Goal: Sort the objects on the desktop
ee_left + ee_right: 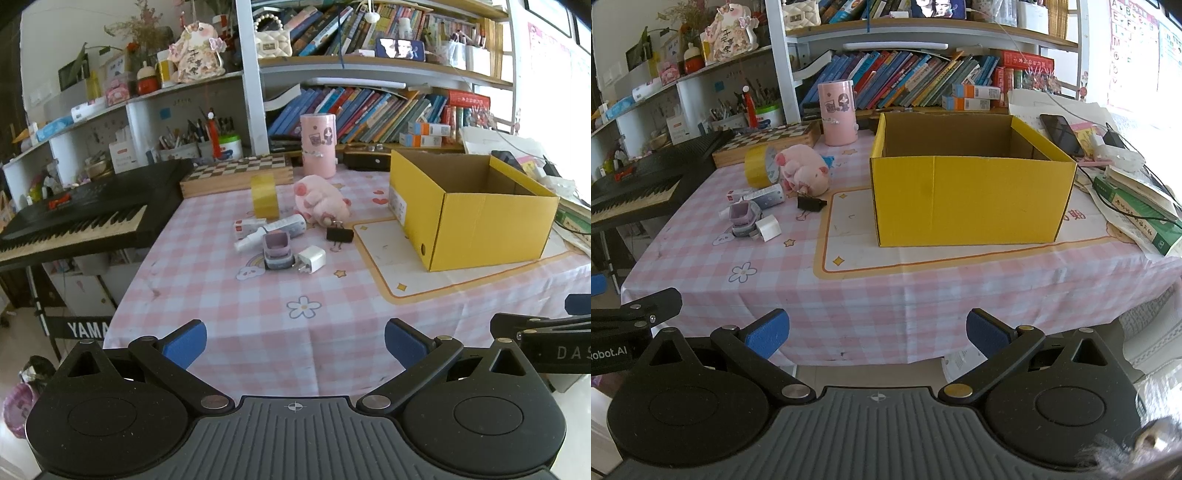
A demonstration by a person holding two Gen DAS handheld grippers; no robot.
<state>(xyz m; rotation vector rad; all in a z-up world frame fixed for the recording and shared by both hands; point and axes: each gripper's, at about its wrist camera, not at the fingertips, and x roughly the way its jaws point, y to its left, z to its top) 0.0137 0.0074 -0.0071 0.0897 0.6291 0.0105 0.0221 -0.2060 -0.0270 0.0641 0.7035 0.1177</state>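
Note:
A yellow cardboard box (pixel 476 225) (pixel 967 199) stands open on the pink checked tablecloth. To its left lies a cluster: a pink plush pig (pixel 321 199) (pixel 805 170), a yellow tape roll (pixel 264 195) (pixel 759 166), a black binder clip (pixel 339 234) (pixel 810 204), a white charger (pixel 312 259) (pixel 768 229), a purple watch-like gadget (pixel 276 251) (pixel 742 218) and a white tube (pixel 284 226) (pixel 768 195). My left gripper (pixel 295 343) is open above the table's near edge, well short of the cluster. My right gripper (pixel 877 334) is open, in front of the table.
A pink cylinder (pixel 318 144) (pixel 837 112), a chessboard box (pixel 236 173) and bookshelves stand at the back. A black keyboard (pixel 85 218) sits left of the table. Books, cables and a phone (pixel 1061 134) lie right of the box.

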